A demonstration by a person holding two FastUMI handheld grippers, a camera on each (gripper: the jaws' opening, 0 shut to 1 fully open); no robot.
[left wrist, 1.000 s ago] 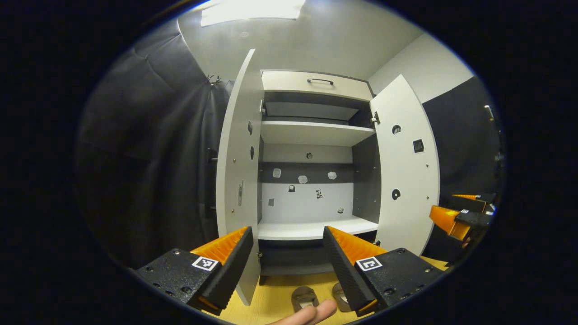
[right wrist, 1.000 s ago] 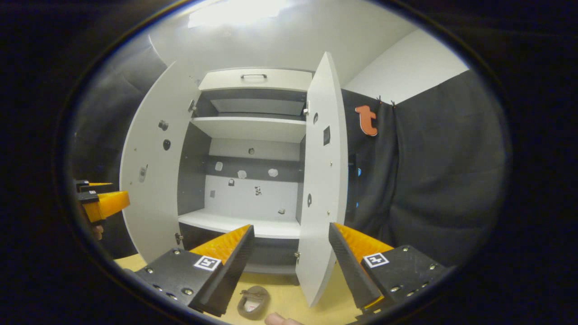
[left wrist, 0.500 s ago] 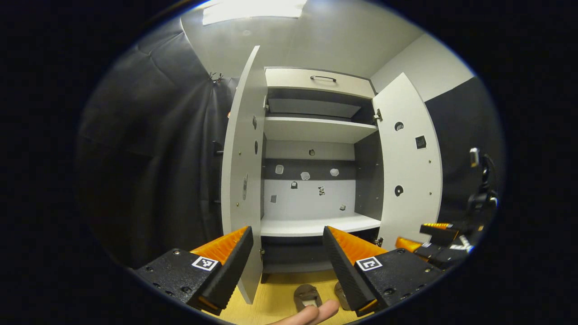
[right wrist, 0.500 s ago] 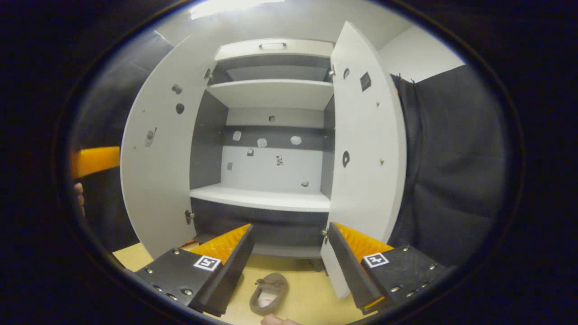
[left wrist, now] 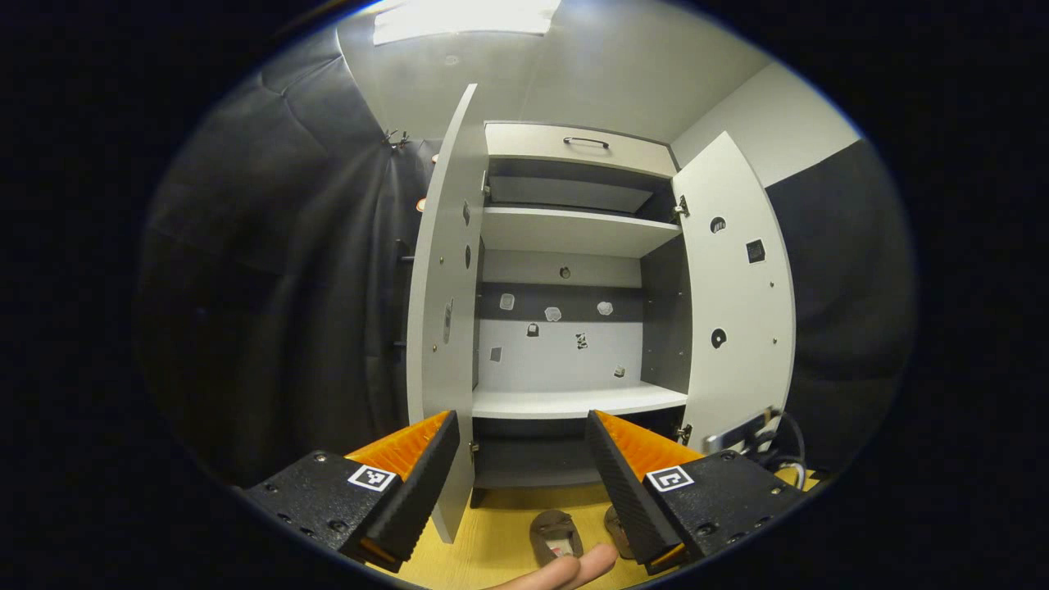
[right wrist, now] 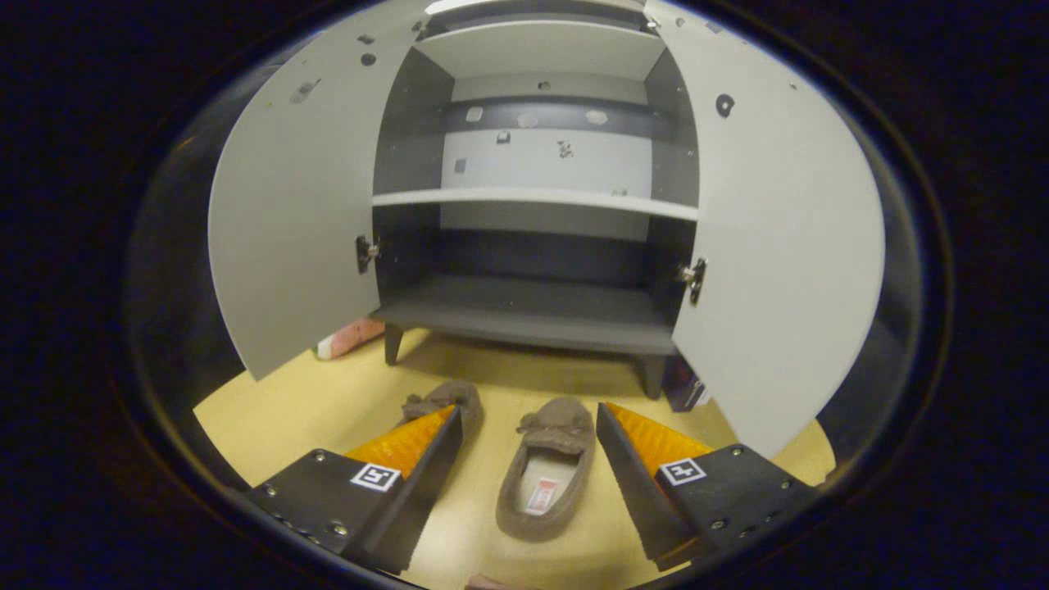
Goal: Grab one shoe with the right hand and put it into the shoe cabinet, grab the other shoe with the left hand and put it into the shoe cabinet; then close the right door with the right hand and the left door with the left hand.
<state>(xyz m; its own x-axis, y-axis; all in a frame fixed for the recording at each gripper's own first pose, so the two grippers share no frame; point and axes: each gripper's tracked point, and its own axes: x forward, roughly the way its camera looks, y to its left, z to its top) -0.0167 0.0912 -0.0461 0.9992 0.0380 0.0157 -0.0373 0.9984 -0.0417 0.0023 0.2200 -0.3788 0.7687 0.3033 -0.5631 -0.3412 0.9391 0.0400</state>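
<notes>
Right gripper (right wrist: 524,447): fingers spread wide with nothing between the pads; it hangs over the floor, tilted down, and the gap frames one shoe.
Left gripper (left wrist: 520,459): fingers equally wide apart, holding nothing; it faces the open cabinet, held higher and more level.
Right shoe (right wrist: 545,475): brown slipper lying flat on the yellow floor (right wrist: 303,406), toe toward 12 o'clock, between the right gripper's fingers but not touched by them.
Left shoe (right wrist: 442,401): second brown slipper at 10 o'clock from the first, just beside it, partly hidden behind the gripper's left finger. In the left gripper view both shoes sit at 6 o'clock, one (left wrist: 556,534) plainly seen.
Shoe cabinet (right wrist: 533,315): at 12 o'clock from the shoes, standing on short legs; dark bottom shelf bare, pale shelf above.
Left door (right wrist: 287,188): swung wide open.
Right door (right wrist: 778,238): swung wide open.
Fingertip (left wrist: 565,569): a person's finger at 6 o'clock in the left gripper view.
Pink object (right wrist: 348,338): lying on the floor under the left door's lower edge.
</notes>
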